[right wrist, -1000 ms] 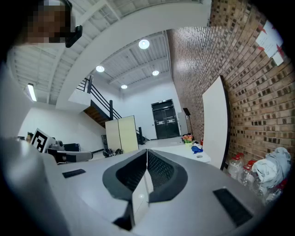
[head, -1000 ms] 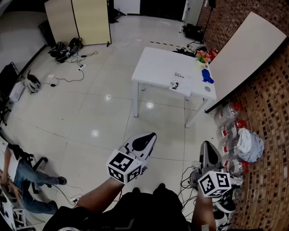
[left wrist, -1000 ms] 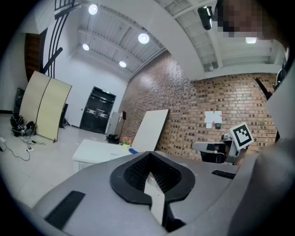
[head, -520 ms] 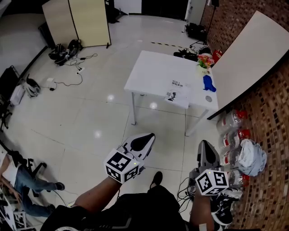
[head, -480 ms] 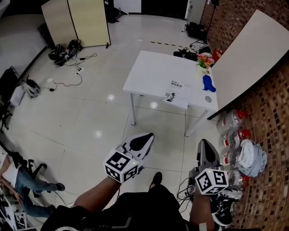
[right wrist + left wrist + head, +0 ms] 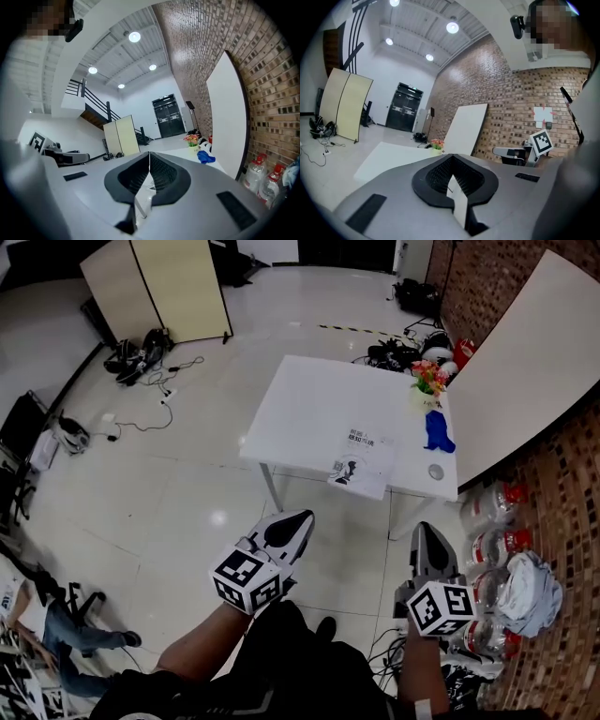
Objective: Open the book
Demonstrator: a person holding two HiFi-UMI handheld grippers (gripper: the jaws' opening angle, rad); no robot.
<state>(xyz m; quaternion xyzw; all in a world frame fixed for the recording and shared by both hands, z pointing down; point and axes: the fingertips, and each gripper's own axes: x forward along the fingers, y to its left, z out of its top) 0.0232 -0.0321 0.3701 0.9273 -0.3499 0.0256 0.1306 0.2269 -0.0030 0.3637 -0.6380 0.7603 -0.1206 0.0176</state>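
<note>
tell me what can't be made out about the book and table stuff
Book: head view, too small to read its cover print or find the spine side.
Blue object: head view, too small to identify.
Small round thing at the table corner: too small to name.
The table's far legs: hidden under its top.

Head view: high up, steeply down past left gripper [image 6: 296,521] and right gripper [image 6: 423,531]; table [image 6: 309,409] well ahead. Gripper views: low, near level, facing table's near edge. All share table, brick wall [image 6: 553,512].
</note>
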